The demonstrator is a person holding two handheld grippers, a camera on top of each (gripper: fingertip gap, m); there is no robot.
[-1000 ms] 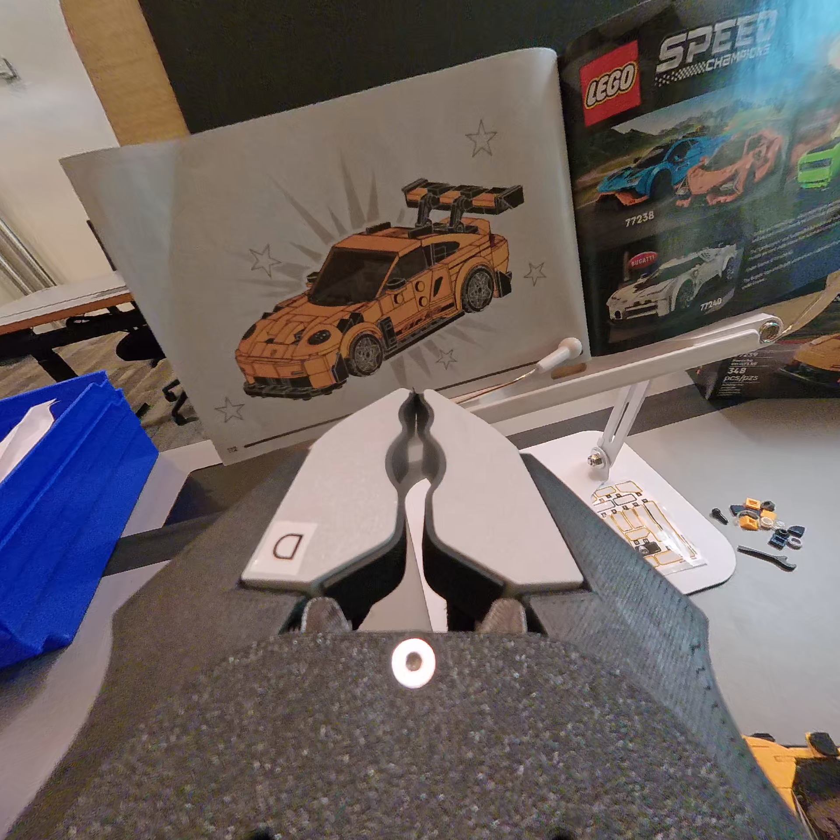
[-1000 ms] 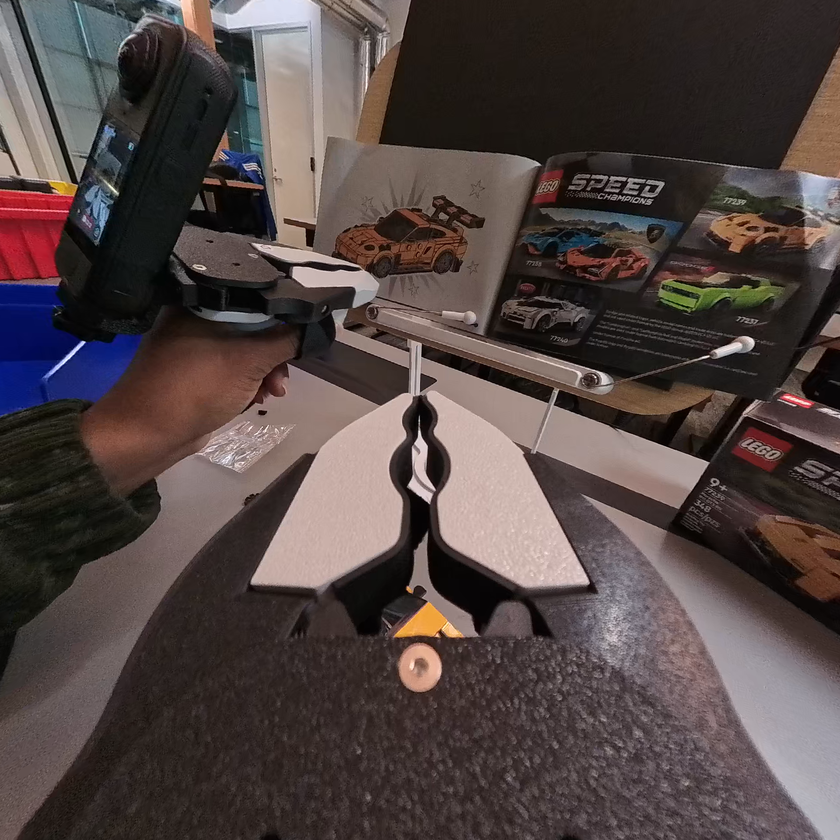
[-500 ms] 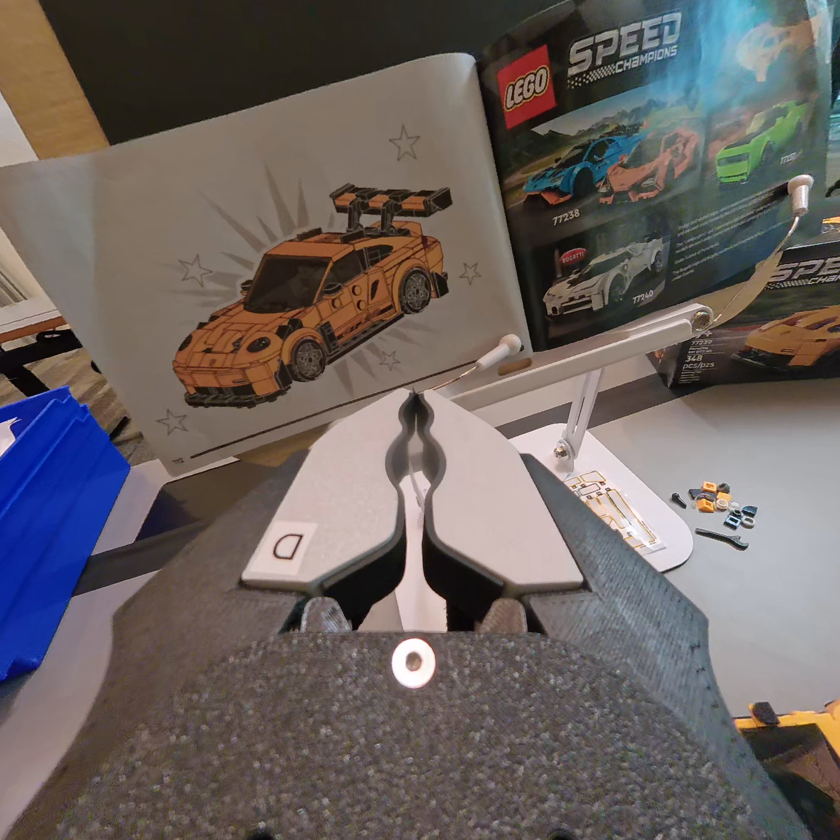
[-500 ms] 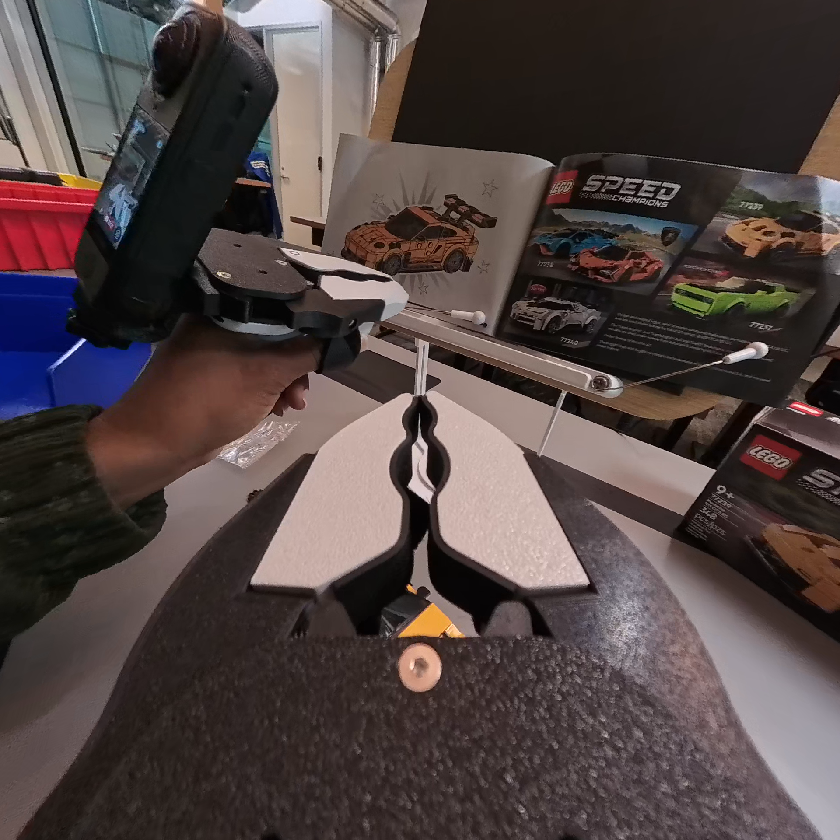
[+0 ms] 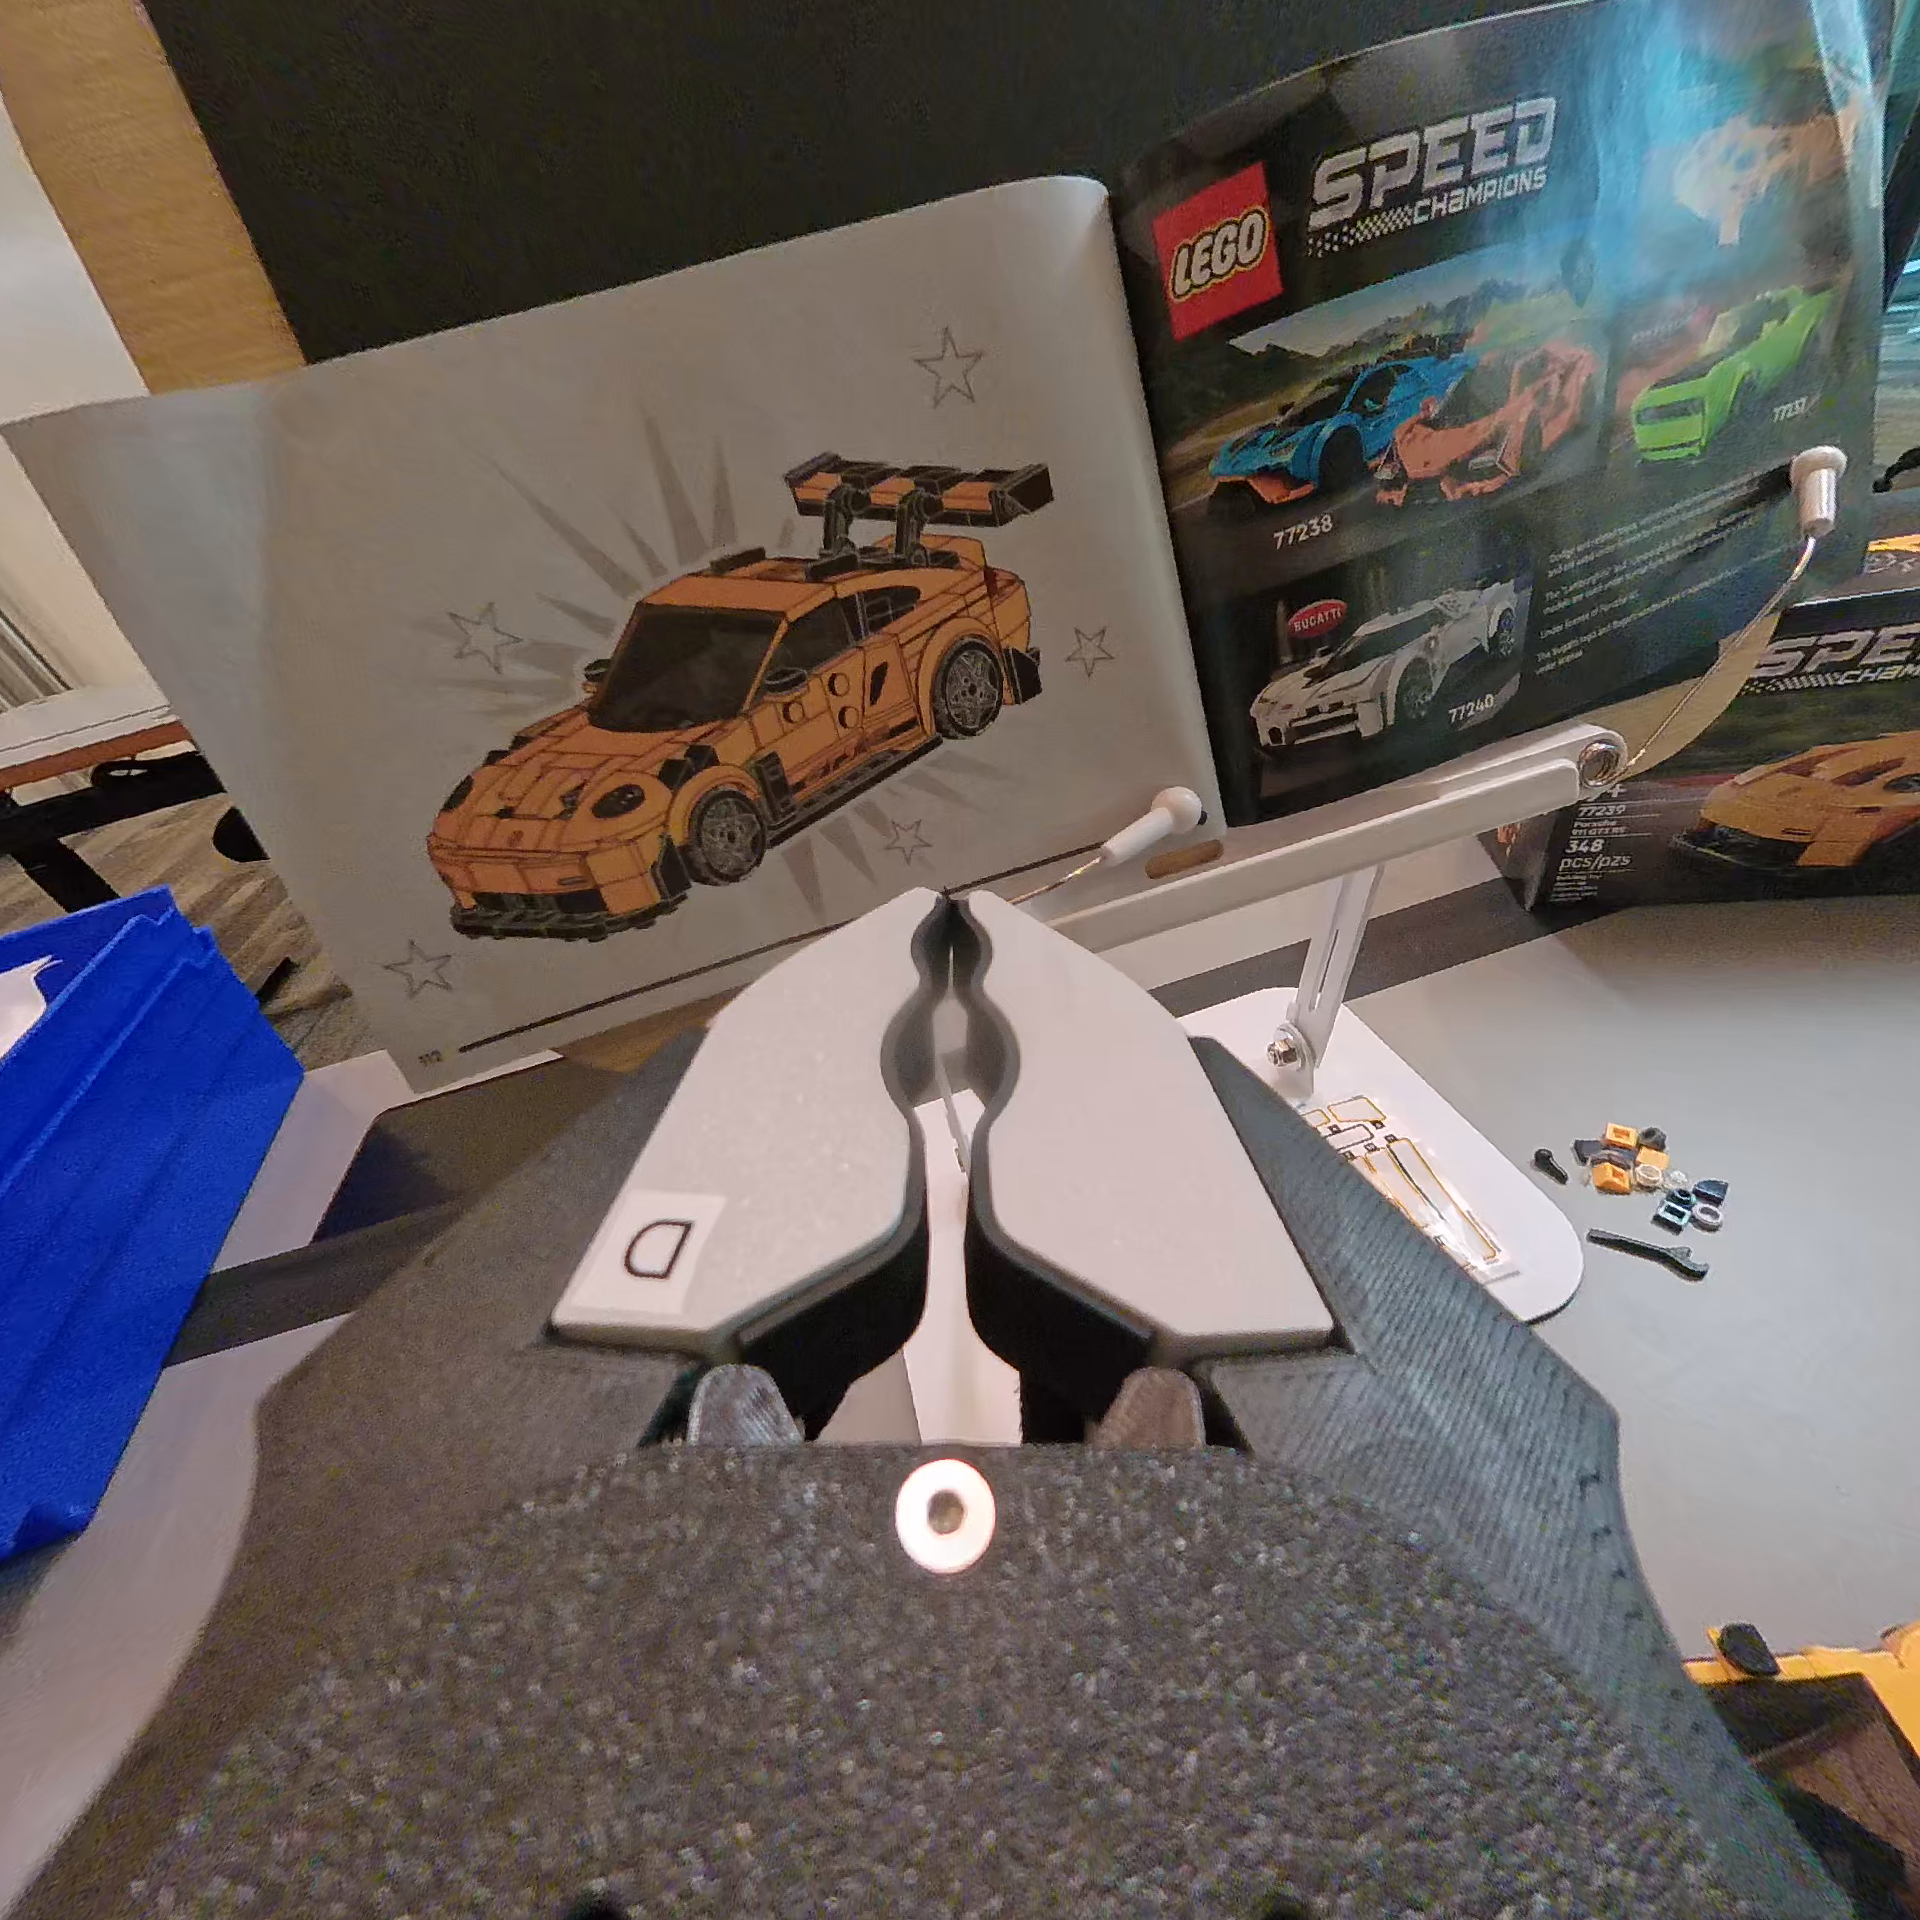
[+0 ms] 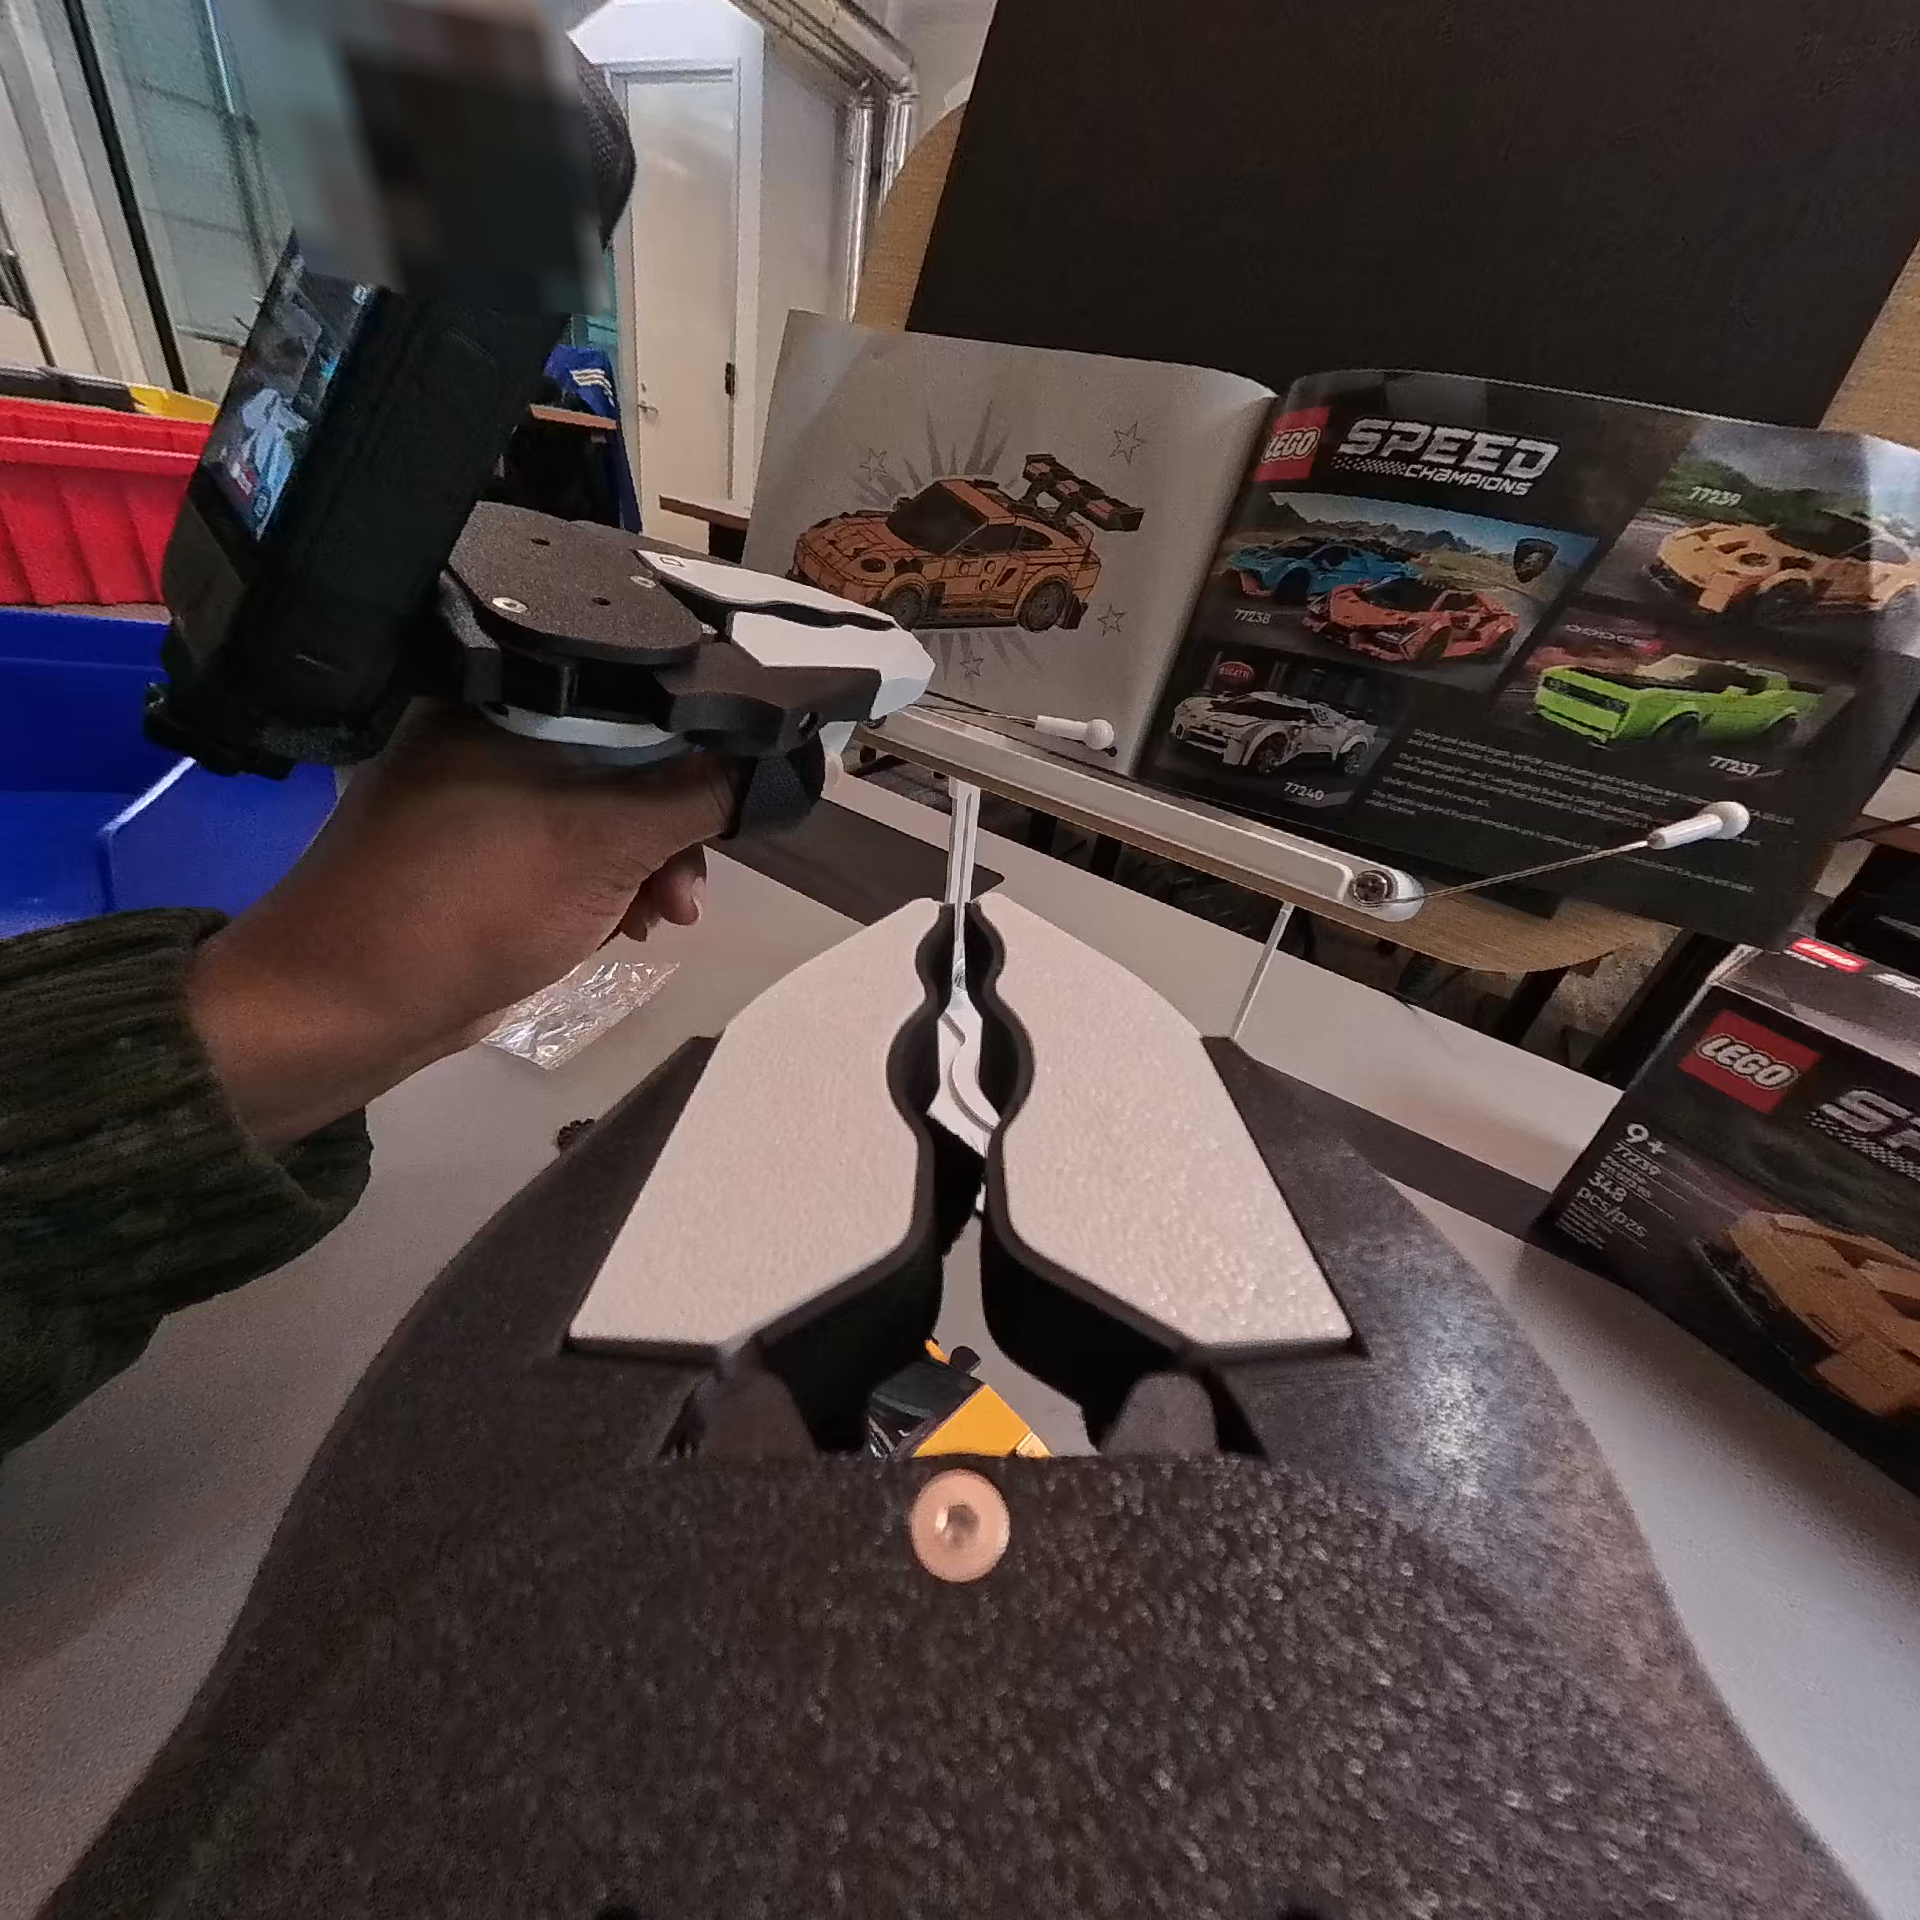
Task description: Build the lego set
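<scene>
Orange-and-black, one half-built car (image 6: 940, 1418) sits right beneath the right gripper (image 6: 957, 910) — its fingertips pressed together, empty, as are the left gripper's (image 5: 948, 902). One open instruction booklet (image 5: 727, 582) stands ahead; roughly a dozen loose pieces (image 5: 1631, 1169) lie right of the left gripper. Best read the page, then spread the jaws before descending.
</scene>
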